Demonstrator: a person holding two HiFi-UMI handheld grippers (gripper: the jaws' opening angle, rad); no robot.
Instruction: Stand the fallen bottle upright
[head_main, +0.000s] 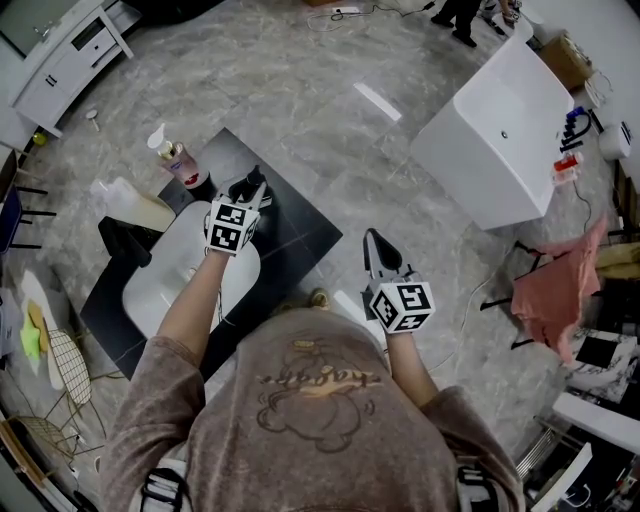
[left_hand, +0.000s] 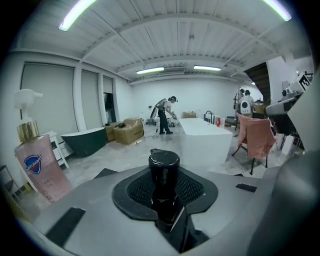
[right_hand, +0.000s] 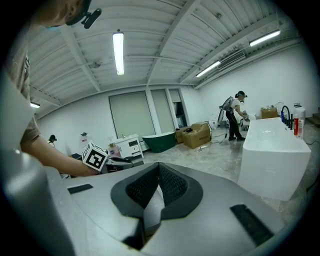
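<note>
Left gripper (left_hand: 164, 200) on dark, seemingly upright bottle (left_hand: 164, 167)

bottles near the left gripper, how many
2: a black capped bottle held in the left gripper, and a pink clear pump bottle standing to its left. Others farther off may be hidden.

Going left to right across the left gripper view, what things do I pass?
pink pump bottle, green bathtub, cardboard boxes, black bottle, white counter, pink cloth on a chair

Black bottle (left_hand: 164, 170), black flip cap, cap up, near upright, clamped in left tool (left_hand: 165, 192).
</note>
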